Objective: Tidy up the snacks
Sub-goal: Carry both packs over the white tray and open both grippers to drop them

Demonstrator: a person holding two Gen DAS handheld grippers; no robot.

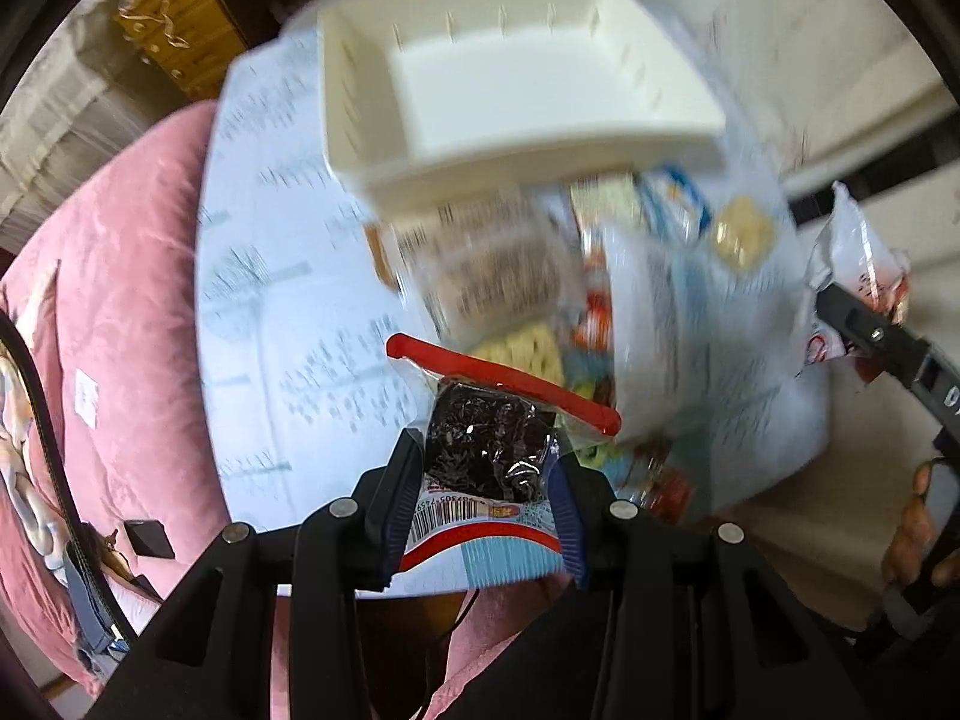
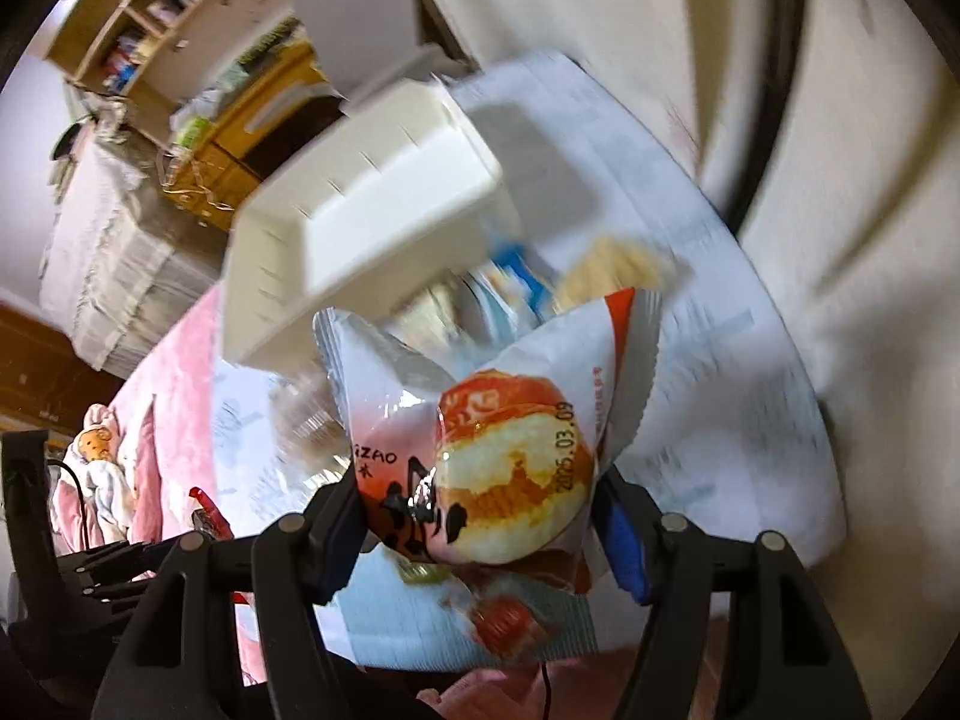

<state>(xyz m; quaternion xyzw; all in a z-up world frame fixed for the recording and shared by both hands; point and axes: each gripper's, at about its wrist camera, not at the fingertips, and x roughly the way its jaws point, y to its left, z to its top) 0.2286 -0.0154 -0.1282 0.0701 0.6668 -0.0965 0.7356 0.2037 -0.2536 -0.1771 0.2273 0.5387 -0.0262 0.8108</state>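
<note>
Glossy plastic snack wrappers point(image 1: 480, 450); matt white plastic bin point(image 1: 510, 84); pink plush cloth point(image 1: 132, 312).

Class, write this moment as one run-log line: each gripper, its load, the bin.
left gripper: shut on dark snack packet | right gripper: shut on white-orange cake packet | white bin: empty

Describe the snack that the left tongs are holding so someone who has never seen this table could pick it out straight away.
Start at the white basket on the pale tablecloth, then come down past the pile of snacks in front of it. The left tongs are shut on a small clear packet. It alone has a dark, almost black filling, a red strip along its top and a barcode.
</note>
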